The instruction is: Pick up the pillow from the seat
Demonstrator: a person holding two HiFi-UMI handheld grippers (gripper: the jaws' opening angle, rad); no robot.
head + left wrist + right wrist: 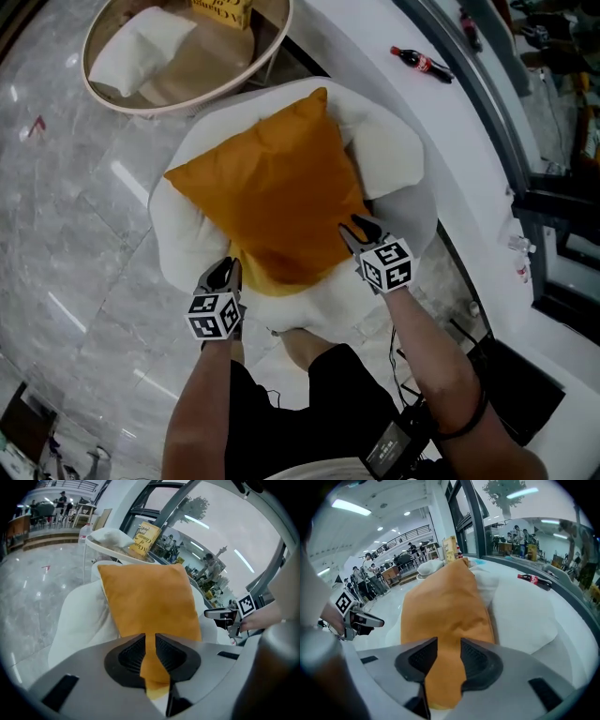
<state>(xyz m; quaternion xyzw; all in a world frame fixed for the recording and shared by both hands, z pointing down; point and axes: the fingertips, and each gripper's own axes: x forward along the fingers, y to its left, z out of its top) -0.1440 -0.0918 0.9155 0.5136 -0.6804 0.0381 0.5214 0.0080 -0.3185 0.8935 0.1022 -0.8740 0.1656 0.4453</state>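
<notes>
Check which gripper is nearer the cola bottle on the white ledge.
Right. The right gripper is at the near-right edge of the orange pillow, below the cola bottle; the left gripper is at its near-left corner, farther off.

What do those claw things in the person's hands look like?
The left claw and the right claw are both grey, and each has two black ribbed pads that narrow to a tip. Behind each one sits a white cube printed with black square markers. The arms are bare, with no sleeves showing, and the person wears black shorts.
</notes>
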